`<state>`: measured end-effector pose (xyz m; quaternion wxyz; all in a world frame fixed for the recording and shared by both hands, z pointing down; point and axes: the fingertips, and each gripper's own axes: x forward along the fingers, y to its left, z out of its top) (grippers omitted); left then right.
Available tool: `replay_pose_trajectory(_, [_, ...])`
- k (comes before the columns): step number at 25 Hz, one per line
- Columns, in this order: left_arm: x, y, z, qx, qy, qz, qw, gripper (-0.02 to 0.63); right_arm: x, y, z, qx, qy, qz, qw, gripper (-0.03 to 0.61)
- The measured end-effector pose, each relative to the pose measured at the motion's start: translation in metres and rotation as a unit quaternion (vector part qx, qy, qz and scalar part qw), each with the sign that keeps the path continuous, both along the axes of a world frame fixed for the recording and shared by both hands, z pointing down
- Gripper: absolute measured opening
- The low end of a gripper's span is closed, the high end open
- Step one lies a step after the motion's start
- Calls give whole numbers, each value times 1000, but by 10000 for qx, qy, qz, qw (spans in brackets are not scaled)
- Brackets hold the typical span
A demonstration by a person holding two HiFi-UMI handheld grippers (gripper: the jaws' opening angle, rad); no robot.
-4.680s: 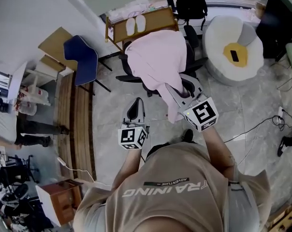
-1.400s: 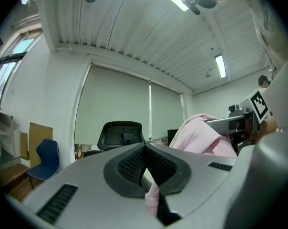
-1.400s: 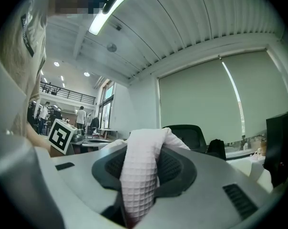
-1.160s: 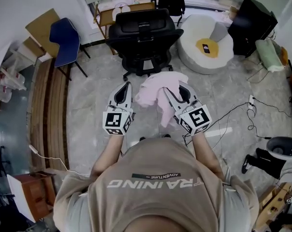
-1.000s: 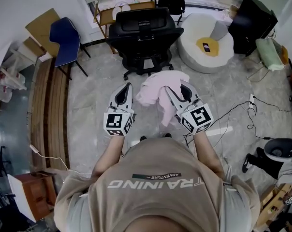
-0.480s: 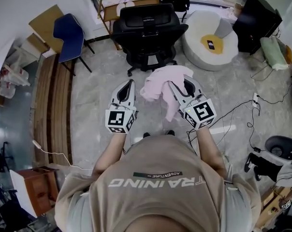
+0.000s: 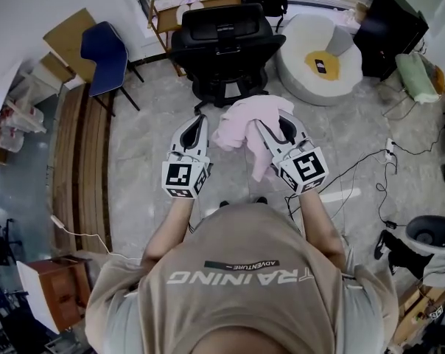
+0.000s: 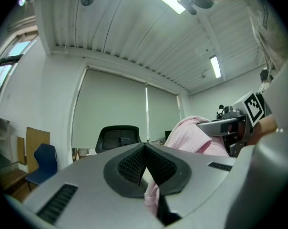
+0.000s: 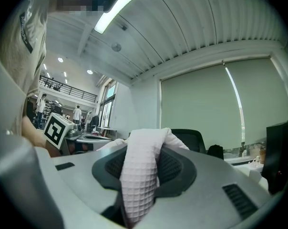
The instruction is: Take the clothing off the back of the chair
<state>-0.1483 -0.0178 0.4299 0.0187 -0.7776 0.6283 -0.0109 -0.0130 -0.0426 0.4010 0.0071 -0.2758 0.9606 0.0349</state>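
Note:
A pink waffle-weave garment (image 7: 246, 118) hangs bunched between my two grippers, in front of the person and clear of the black office chair (image 7: 224, 41), whose backrest is bare. My right gripper (image 7: 272, 122) is shut on a thick fold of the garment (image 9: 139, 175), which drapes over its pads. My left gripper (image 7: 197, 121) is shut too, with a small strip of the pink fabric (image 8: 151, 193) pinched low between its pads. In the left gripper view the rest of the cloth (image 8: 189, 136) rises toward the right gripper. The chair (image 8: 118, 136) stands beyond both grippers.
A blue chair (image 7: 106, 49) and wooden boards (image 7: 82, 161) lie to the left. A white round pouf (image 7: 311, 76) with a yellow cushion sits to the chair's right, and a black box (image 7: 388, 28) beyond it. Cables (image 7: 359, 172) trail over the floor at right.
Several seconds ago the garment was draped over the chair's back; now it is off and held up between both grippers. Over the last second the grippers have hardly shifted.

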Motion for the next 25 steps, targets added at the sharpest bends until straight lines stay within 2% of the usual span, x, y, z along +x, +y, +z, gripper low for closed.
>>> replay_pose_trajectory(25, [3,20,0,-38,-33,51,10000,9,-4,22,-2,29,50,-67,10000,143])
